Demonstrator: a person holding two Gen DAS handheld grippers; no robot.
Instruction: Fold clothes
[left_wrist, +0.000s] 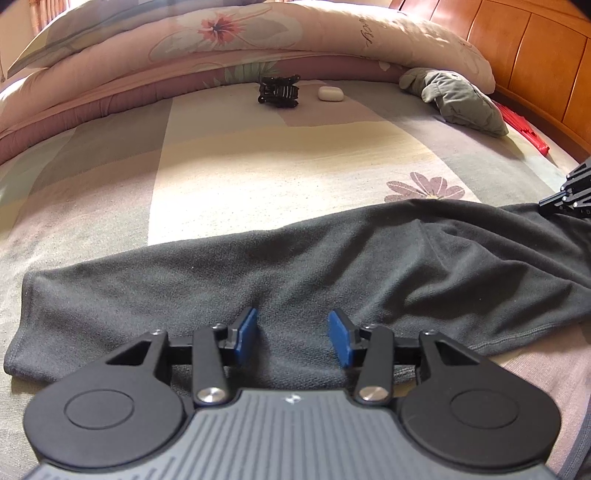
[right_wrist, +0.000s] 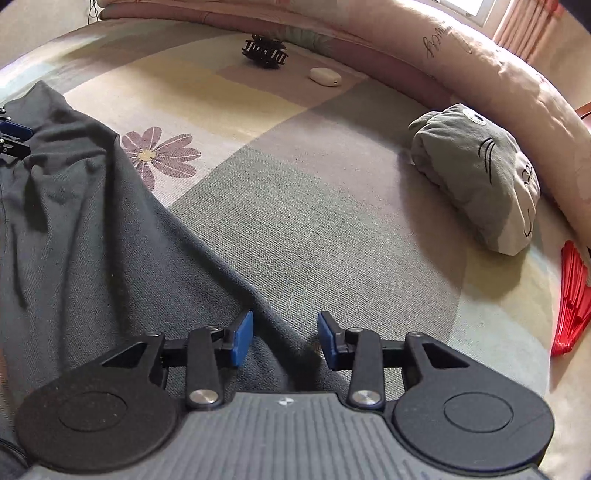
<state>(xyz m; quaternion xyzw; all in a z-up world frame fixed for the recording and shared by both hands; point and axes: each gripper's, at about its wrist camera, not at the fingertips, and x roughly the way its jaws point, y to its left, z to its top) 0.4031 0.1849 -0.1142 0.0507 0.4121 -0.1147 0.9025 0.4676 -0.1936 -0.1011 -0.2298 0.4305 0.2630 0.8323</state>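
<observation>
The left gripper (left_wrist: 291, 338) hovers over the dark grey garment (left_wrist: 258, 269) lying flat across the bedsheet (left_wrist: 258, 166), fingers parted, gripping nothing. The right gripper (right_wrist: 285, 339) straddles the garment's edge, fingers parted, empty. Farther off lie a grey plush toy (right_wrist: 476, 177), black hair claw (right_wrist: 264, 50) and white earbud case (right_wrist: 325, 76), against the floral quilt (left_wrist: 221, 33)

Left wrist view: close above the dark garment (left_wrist: 295, 266), angled down and forward across the bed (left_wrist: 229, 166) toward the quilt (left_wrist: 221, 48). Right wrist view: same downward tilt, at the garment's edge, facing the grey plush (right_wrist: 480, 177). Shared: garment, black hair clip (left_wrist: 277, 91), white case (left_wrist: 330, 93), plush.
</observation>
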